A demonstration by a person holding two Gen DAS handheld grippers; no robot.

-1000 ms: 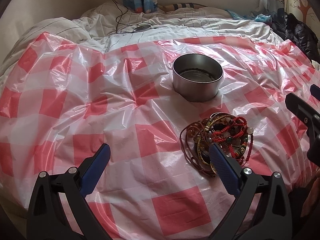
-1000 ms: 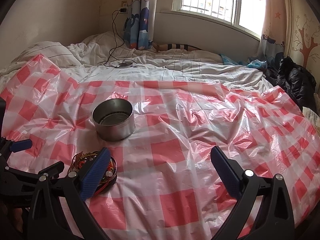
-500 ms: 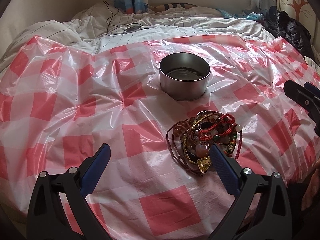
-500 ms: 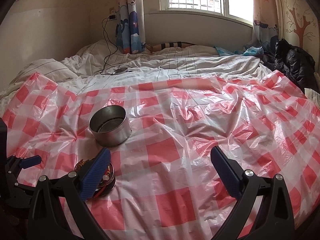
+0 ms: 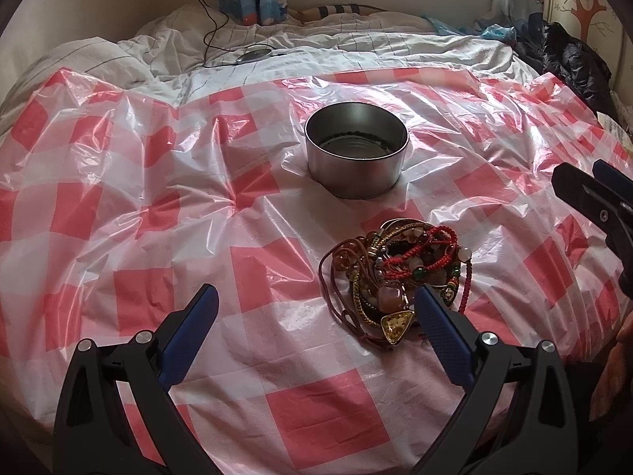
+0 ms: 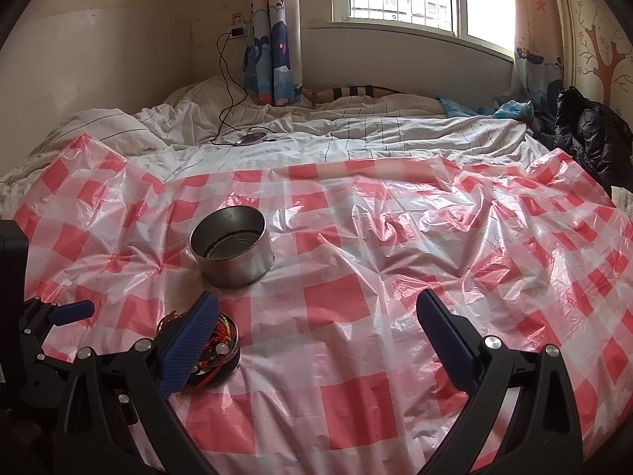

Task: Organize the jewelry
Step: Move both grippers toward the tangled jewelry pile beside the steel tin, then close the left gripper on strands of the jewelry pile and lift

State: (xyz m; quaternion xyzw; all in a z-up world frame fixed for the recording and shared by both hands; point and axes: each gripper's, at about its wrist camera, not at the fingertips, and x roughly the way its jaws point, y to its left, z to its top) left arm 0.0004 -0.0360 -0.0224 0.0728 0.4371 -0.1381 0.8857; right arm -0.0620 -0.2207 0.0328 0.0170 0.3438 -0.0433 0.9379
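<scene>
A tangled pile of jewelry (image 5: 395, 273), red cords, beads and a yellow pendant, lies on the red-and-white checked plastic sheet (image 5: 118, 206). A round metal tin (image 5: 357, 154) stands open just behind it. My left gripper (image 5: 316, 316) is open and empty, its right finger (image 5: 443, 340) beside the pile's near edge. My right gripper (image 6: 316, 328) is open and empty; its left finger (image 6: 190, 348) hides part of the pile (image 6: 221, 350), with the tin (image 6: 232, 251) behind it. The right gripper's fingers also show at the right edge of the left wrist view (image 5: 593, 198).
The sheet covers a bed with rumpled white bedding (image 6: 356, 134). A charger cable and a small round device (image 6: 249, 138) lie at the back. A black jacket (image 6: 585, 134) is heaped at the right. Window and curtain (image 6: 273, 31) stand behind.
Both grippers have pulled back and tilted up a little, so the tin and jewelry sit lower and slightly left in the views. Both stay open.
</scene>
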